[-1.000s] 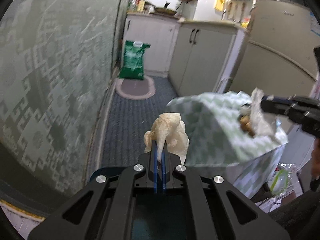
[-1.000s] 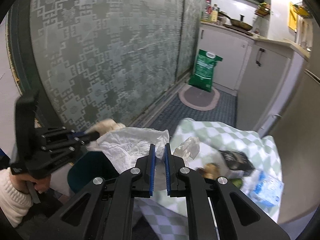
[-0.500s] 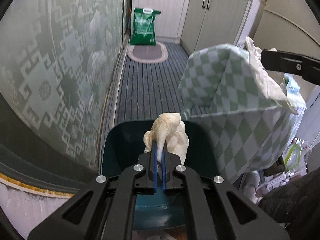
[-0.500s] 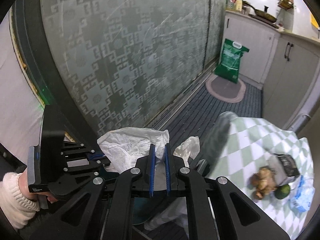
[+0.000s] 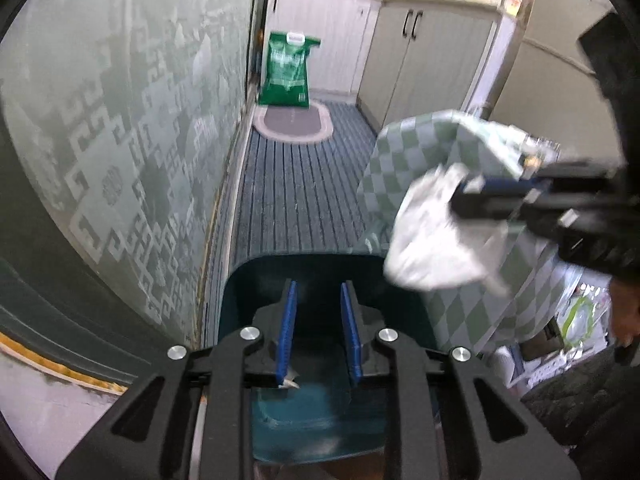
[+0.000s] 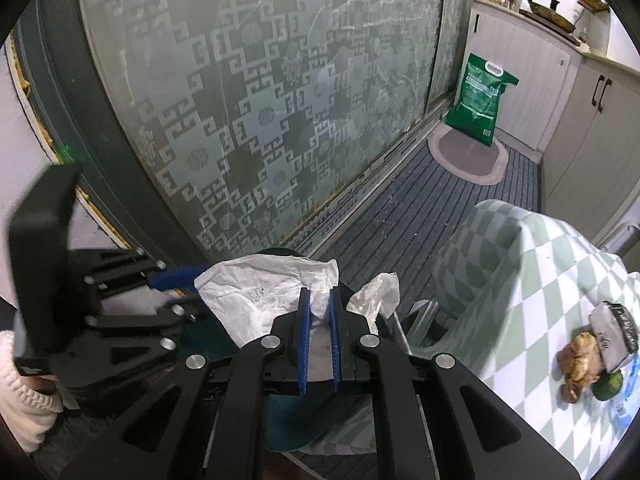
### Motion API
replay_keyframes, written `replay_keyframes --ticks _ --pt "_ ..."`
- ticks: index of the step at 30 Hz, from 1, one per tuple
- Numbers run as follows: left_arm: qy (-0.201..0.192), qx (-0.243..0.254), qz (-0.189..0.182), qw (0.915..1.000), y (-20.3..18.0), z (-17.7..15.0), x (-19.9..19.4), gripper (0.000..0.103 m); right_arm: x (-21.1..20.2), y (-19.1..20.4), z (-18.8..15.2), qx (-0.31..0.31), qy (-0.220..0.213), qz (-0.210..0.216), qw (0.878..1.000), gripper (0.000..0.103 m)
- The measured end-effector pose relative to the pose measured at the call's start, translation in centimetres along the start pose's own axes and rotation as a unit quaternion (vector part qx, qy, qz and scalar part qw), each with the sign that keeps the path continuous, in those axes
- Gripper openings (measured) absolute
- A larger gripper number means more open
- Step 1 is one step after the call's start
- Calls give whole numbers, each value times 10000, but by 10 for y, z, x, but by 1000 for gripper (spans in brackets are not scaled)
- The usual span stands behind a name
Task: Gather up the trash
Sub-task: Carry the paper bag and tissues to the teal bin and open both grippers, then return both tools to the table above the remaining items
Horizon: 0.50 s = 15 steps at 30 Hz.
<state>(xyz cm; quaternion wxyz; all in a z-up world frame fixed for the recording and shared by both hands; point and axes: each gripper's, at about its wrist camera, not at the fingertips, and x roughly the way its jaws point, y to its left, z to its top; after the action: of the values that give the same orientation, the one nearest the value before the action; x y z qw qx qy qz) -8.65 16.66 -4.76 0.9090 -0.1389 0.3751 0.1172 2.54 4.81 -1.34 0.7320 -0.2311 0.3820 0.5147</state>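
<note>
At lower centre, the left gripper [image 5: 318, 330] hangs over the dark green bin [image 5: 320, 400], jaws parted and holding nothing. The right gripper [image 6: 319, 334] pinches a crumpled white tissue [image 6: 260, 300] between nearly closed pads, apparently carried above the bin for dropping; the checked tablecloth [image 6: 540, 280] fills the right.

My left tongs [image 5: 318, 330] are matte black, angular frames with cut-out windows, round silver screw heads along the arms, and flat blue pads [image 5: 289, 332] lining the inner faces. My right tongs [image 6: 319, 334] are built the same: black struts, silver screws, blue pads [image 6: 304, 344]. A cream knitted sleeve [image 6: 18, 392] covers my left wrist.
</note>
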Motion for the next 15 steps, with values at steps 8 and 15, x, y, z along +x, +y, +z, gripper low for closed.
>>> replay_keyframes --ticks 8,15 --pt "-791 -188 -223 9964 1 12 -31 23 24 5 -3 23 313 134 9994 9" --pt "-1056 -202 -329 9937 -3 19 -37 23 39 5 -13 204 618 446 9969 11"
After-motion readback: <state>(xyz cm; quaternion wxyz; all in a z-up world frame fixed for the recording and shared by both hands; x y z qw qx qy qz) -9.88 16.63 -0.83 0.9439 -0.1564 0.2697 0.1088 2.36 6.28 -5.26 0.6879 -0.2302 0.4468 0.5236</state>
